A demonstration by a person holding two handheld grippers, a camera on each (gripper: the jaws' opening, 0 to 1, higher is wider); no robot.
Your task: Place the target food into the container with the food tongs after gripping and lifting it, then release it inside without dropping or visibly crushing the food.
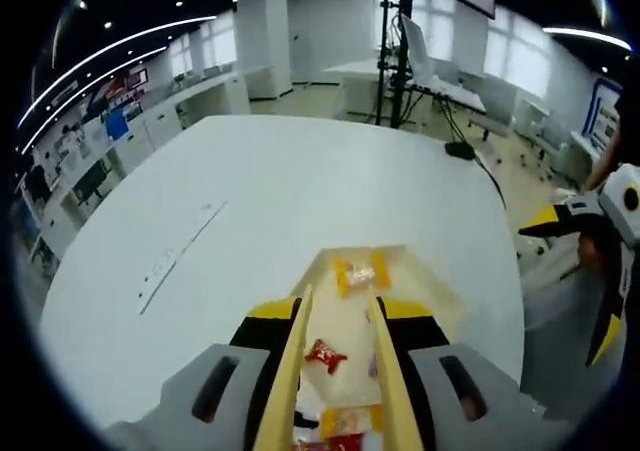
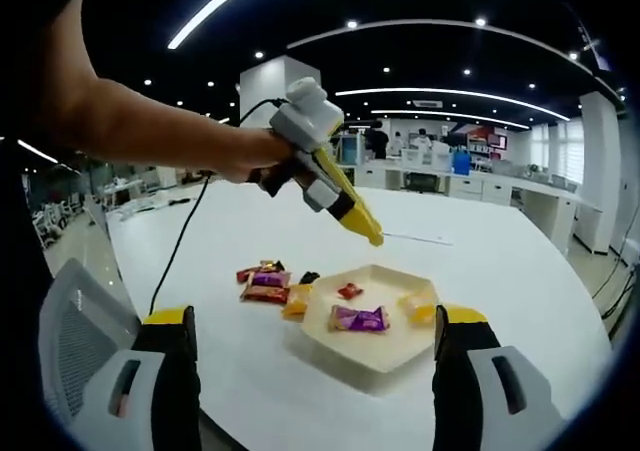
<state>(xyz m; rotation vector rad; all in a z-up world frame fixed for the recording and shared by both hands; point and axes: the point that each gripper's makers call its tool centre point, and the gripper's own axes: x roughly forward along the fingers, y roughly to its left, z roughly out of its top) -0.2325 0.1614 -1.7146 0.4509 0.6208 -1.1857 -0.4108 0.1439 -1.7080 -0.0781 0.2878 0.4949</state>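
From the right gripper view the left gripper [image 2: 372, 237] hangs above the container [image 2: 372, 356], tongs [image 2: 355, 214] pinched empty; right gripper [image 2: 315, 371] gapes, spare sweets [image 2: 266, 283] alongside on the counter [image 2: 520, 271].

I can read no text: the candy wrappers [image 2: 268, 283] and wall signs [image 1: 120, 89] are too blurred.

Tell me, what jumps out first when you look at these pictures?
The white six-sided container on the big white table catches the eye, with bright wrapped snacks inside it. A little pile of colourful snack packets lies on the table just beside it. Above them hangs the left gripper, holding pale food tongs whose tips point down at the container.
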